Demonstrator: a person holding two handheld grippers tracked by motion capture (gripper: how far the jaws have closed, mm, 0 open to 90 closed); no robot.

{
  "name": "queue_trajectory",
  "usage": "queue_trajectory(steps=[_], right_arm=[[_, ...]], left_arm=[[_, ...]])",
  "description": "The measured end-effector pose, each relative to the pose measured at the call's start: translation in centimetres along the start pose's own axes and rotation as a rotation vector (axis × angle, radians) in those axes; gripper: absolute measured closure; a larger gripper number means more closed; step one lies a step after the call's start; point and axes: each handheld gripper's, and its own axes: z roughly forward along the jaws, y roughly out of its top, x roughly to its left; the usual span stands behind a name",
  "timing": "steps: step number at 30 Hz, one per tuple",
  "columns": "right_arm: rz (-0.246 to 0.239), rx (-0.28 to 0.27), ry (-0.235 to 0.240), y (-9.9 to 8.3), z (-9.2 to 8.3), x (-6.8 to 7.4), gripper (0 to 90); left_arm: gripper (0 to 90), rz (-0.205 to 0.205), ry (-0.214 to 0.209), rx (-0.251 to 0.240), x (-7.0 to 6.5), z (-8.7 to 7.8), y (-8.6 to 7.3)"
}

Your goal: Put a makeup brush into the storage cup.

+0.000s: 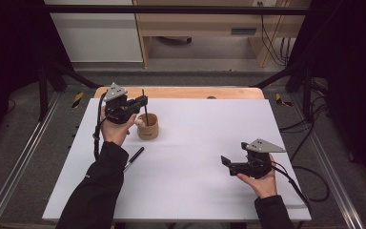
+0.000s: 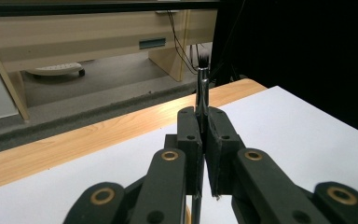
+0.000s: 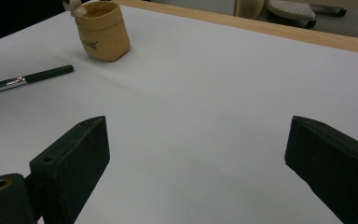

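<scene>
Your left tool (image 1: 142, 101) grips a brush (image 2: 202, 88) upright over the tan pot (image 1: 148, 127); your right tool (image 1: 226, 161) hovers wide open above the surface (image 1: 195, 157).

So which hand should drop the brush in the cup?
Left, probably. The left tool is already shut on the brush right above the cup. The right tool is open and far away.

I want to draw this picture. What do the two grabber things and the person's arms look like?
Both the left gripper and the right gripper are black, each with two blocky jaws, brass-coloured rings at the joints, a grey three-cornered plate on top and a black cable trailing off. The person wears dark sleeves.
</scene>
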Motion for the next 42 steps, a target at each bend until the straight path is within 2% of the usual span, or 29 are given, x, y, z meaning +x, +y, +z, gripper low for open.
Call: queue_trajectory(steps=[10,19,29,42], right_arm=[[0.006,-0.004,0.0,0.0,-0.1,0.0,7.1],[0.008,-0.007,0.004,0.0,-0.1,0.0,7.1],[0.009,-0.008,0.006,0.1,-0.1,0.0,7.1],[0.006,-0.007,0.009,0.0,0.0,0.1,7.1]], left_arm=[[84.7,0.003,0.024,0.0,0.5,1.0,-0.1],[84.7,-0.014,0.039,-0.002,1.1,1.7,-0.4],[84.7,0.0,0.047,0.021,1.2,2.6,-0.8],[84.7,-0.004,0.051,0.044,1.4,3.2,-1.5]])
